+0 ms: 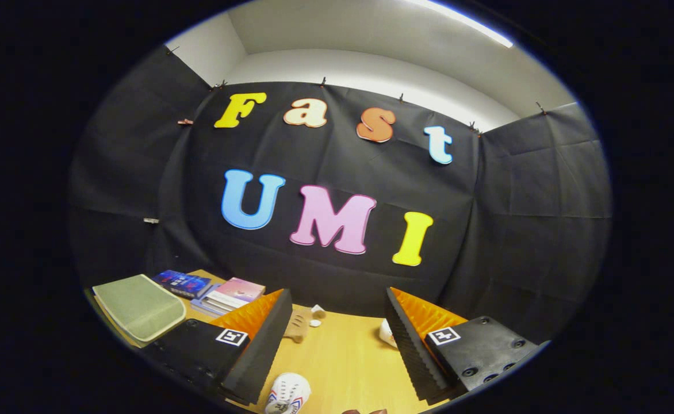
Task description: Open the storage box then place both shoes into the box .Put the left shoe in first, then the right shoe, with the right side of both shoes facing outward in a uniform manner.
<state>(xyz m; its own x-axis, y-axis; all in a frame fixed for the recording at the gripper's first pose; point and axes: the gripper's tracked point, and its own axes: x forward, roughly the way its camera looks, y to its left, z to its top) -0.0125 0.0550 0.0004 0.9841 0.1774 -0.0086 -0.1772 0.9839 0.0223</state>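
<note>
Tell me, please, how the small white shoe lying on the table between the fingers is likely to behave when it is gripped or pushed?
The white shoe looks small with a rounded toe, so it is probably light and may slide on the smooth wooden table if pushed. Its upper looks soft, so it could squash a little under pressure. The gripper has its fingers wide open, apart from the shoe.
</note>
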